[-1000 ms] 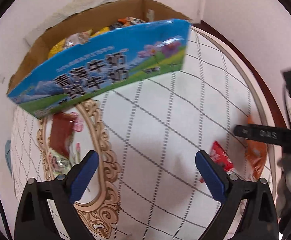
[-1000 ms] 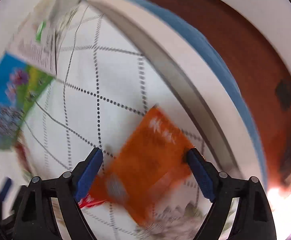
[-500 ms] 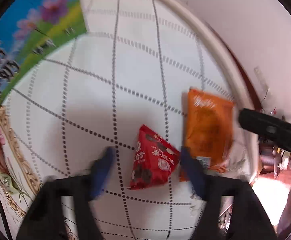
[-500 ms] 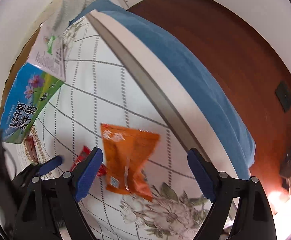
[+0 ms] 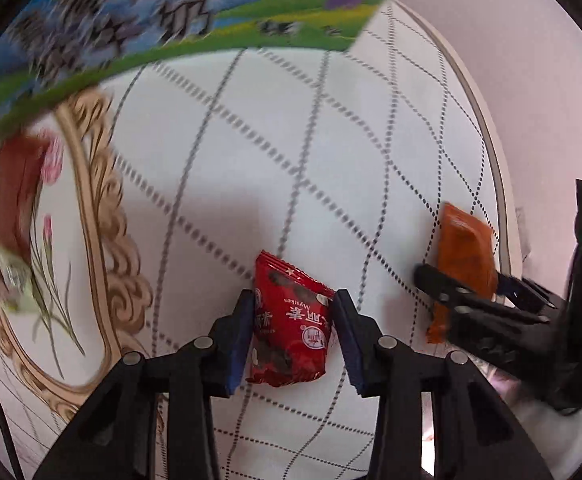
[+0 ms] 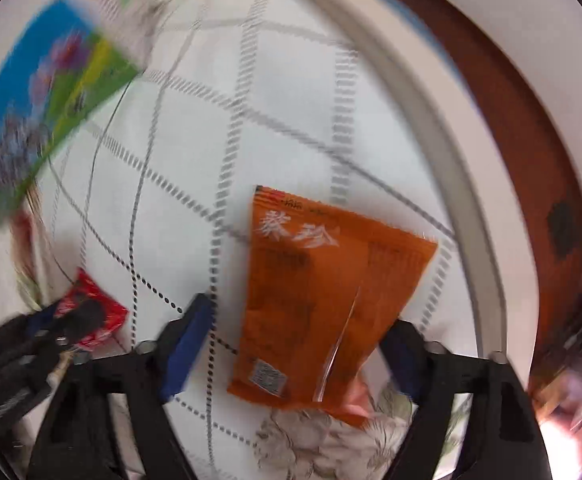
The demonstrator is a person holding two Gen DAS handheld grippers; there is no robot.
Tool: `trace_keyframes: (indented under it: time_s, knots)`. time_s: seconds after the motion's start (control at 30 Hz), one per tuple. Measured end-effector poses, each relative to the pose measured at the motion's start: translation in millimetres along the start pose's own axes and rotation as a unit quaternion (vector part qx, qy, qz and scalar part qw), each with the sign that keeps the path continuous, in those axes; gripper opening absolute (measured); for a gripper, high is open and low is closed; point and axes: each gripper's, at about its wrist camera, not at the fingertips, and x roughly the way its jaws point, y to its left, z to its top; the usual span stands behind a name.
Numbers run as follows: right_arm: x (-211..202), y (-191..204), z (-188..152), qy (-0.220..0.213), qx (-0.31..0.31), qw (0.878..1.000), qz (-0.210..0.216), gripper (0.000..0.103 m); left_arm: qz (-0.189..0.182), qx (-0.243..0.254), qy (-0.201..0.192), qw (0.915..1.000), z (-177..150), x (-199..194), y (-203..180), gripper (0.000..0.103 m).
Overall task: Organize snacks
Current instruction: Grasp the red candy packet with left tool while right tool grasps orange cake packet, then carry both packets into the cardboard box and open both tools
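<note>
"Mylikes" on the red snack packet [image 5: 291,324]; Chinese characters on the orange packet [image 6: 323,292]

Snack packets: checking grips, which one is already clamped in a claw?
The red packet, squeezed by the left claw. The orange packet lies between the right claw's closing jaws.

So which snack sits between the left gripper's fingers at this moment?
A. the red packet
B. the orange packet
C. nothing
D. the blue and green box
A: in the left wrist view the left gripper has its blue pads pressed on both sides of the red packet, while the orange packet lies off near the table's edge at the right gripper.
</note>
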Motion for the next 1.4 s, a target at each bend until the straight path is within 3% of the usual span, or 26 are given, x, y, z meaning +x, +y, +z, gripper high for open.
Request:
trace_keyframes:
  time_s: [0.07, 0.17, 0.3, 0.6, 0.83, 1.03, 1.2, 1.4]
  knots:
    - [-1.1, 22.6, 0.4, -0.015, -0.061, 0.998, -0.018, 0.057, -0.021, -0.015, 0.006, 0.9997, -1.8, 3.0, 7.2, 0.037]
    - [-3.7, 41.8, -1.0, -0.019, -0.114, 0.993, -0.03, 0.056, -0.047, -0.029, 0.018, 0.9983, 0.9, 4.9, 15.9, 0.041]
    - [-1.5, 42.9, -0.3, -0.006, -0.109, 0.994, -0.021, 0.057, -0.054, -0.017, 0.036, 0.9977, 2.3, 10.3, 16.5, 0.046]
    - [-1.6, 31.5, -3.0, -0.01, -0.11, 0.994, -0.002, 0.054, -0.03, -0.012, 0.021, 0.9993, -4.6, 2.8, 1.9, 0.037]
    - [-31.1, 32.1, 6.4, -0.015, -0.07, 0.993, 0.089, 0.053, -0.054, -0.024, -0.011, 0.9982, -0.3, -39.6, 7.5, 0.037]
    - [-100.6, 69.2, 36.1, -0.068, -0.092, 0.98, 0.164, 0.053, -0.084, -0.05, -0.073, 0.9925, 26.2, -119.7, 38.5, 0.037]
    - [-148.9, 129.1, 87.9, -0.103, -0.125, 0.963, 0.216, 0.053, -0.044, -0.046, -0.119, 0.9908, 78.0, -182.3, 66.9, 0.037]
    - [-140.4, 217.8, 161.6, -0.101, -0.135, 0.956, 0.24, 0.053, 0.039, -0.054, -0.123, 0.9902, 151.3, -216.5, 127.9, 0.037]
